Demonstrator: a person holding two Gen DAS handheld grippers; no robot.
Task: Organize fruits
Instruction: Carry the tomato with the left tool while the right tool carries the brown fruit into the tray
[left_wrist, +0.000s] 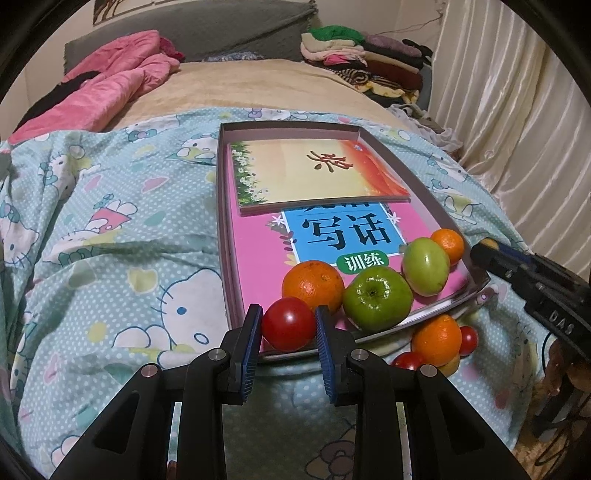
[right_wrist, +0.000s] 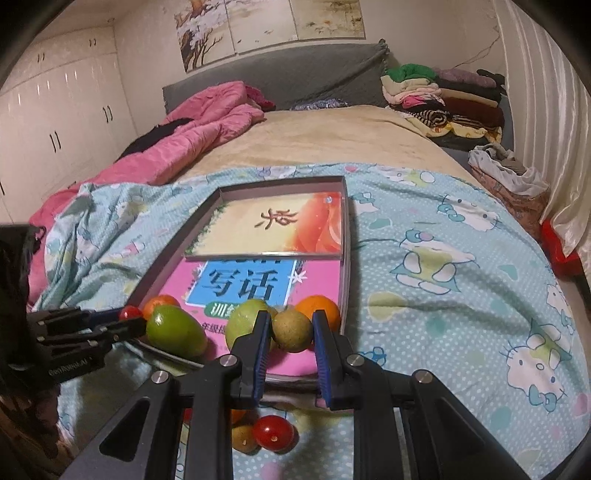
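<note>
A shallow box (left_wrist: 436, 206) lies on a bed (left_wrist: 110, 258) with two books (left_wrist: 317, 173) inside, one overlapping the other. Fruit (left_wrist: 376, 299) clusters at the box's near end; more fruit (left_wrist: 436, 339) sits on the bedsheet just before it.

You see a round red tomato (left_wrist: 288, 324), a shiny green apple (left_wrist: 376, 298), a glossy pink book cover (left_wrist: 258, 258), and a pale blue cartoon-cat polka-dot bedsheet (left_wrist: 129, 258).

Red tomato (left_wrist: 288, 324) and brownish, perhaps russet, fruit (right_wrist: 292, 329) over tray (left_wrist: 222, 206) edge.
</note>
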